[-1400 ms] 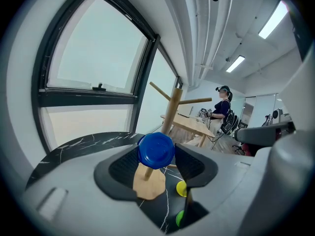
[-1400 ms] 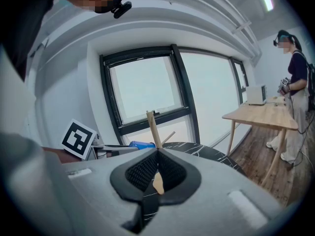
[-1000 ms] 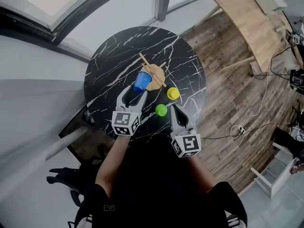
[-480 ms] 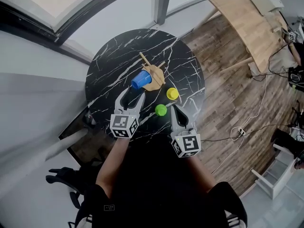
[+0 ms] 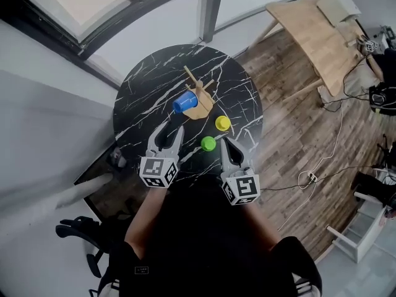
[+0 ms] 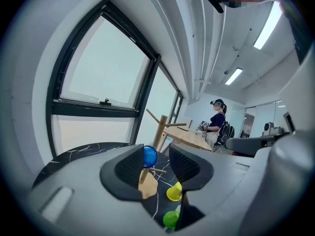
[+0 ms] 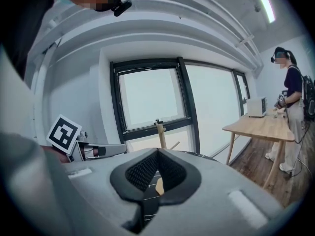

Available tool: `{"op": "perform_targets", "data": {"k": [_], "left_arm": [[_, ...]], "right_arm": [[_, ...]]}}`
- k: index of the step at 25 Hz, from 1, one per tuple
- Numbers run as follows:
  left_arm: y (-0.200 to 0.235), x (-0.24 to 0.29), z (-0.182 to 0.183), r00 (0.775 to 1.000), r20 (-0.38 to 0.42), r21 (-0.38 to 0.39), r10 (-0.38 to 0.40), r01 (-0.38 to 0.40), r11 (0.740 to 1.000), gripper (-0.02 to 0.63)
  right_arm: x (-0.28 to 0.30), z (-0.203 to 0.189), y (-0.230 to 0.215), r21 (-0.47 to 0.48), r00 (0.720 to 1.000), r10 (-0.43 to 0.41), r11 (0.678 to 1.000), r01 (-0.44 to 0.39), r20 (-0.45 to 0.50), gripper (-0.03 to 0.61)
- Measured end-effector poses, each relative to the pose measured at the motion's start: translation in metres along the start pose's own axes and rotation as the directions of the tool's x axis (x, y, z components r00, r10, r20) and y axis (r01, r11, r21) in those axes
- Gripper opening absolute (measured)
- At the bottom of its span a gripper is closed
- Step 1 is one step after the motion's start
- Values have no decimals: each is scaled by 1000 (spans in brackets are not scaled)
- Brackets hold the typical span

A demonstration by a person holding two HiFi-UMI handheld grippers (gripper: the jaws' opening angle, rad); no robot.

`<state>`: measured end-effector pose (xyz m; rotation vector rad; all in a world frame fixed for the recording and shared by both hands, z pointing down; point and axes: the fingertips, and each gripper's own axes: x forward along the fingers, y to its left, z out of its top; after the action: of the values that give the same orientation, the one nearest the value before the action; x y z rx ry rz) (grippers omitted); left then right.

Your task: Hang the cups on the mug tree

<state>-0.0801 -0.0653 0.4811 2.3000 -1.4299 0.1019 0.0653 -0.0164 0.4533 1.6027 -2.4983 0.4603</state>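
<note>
The wooden mug tree stands at the middle of the round black marble table. A blue cup hangs on its left peg, also seen on the mug tree as the blue cup in the left gripper view. A yellow cup and a green cup stand upside down on the table. My left gripper is open, short of the blue cup; its jaws have just been closing with nothing between them. My right gripper is shut and empty, just right of the green cup.
A long wooden table stands at the back right on the plank floor, with cables trailing nearby. A black office chair sits at the lower left. A person stands far off by that wooden table. Large windows lie behind the marble table.
My left gripper has drawn back from the blue cup, which stays on the tree's peg, and its jaws stand narrower. The right gripper has barely shifted.
</note>
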Motion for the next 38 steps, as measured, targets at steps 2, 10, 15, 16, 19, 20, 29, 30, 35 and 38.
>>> {"op": "perform_targets", "data": {"k": [2, 10, 15, 16, 19, 20, 29, 30, 35, 38], "left_arm": [[-3, -12, 6, 1000, 27, -3, 2, -2, 1000, 145], [-19, -55, 24, 994, 105, 15, 3, -5, 1000, 40], [-24, -76, 32, 990, 144, 12, -1, 0, 1000, -5], [-26, -80, 31, 990, 143, 14, -7, 5, 1000, -5], [-30, -88, 29, 991, 134, 21, -24, 21, 1000, -5], [-32, -91, 29, 991, 132, 27, -29, 26, 999, -5], [-49, -106, 9, 991, 93, 85, -91, 84, 993, -5], [-52, -105, 6, 991, 88, 91, -100, 92, 992, -5], [-56, -101, -14, 989, 59, 86, -132, 127, 988, -6], [-58, -97, -22, 989, 48, 80, -141, 137, 987, -6]], "right_arm": [[-5, 3, 4, -9, 1000, -2, 1000, 2, 11, -2], [-28, 8, 23, -33, 999, -9, 999, 11, 45, -2], [-41, 7, 33, -41, 998, -23, 999, 25, 55, -1], [-43, 6, 34, -41, 998, -28, 999, 30, 57, -2], [-48, 3, 37, -38, 997, -42, 998, 44, 59, -2], [-49, 2, 38, -37, 997, -46, 998, 49, 58, -1], [-54, -29, 47, -14, 997, -77, 997, 77, 15, -2], [-53, -33, 47, -11, 997, -80, 997, 80, 8, -2], [-51, -58, 44, -5, 995, -98, 995, 98, -32, -1], [-47, -72, 41, -3, 993, -102, 995, 102, -55, 0]]}}
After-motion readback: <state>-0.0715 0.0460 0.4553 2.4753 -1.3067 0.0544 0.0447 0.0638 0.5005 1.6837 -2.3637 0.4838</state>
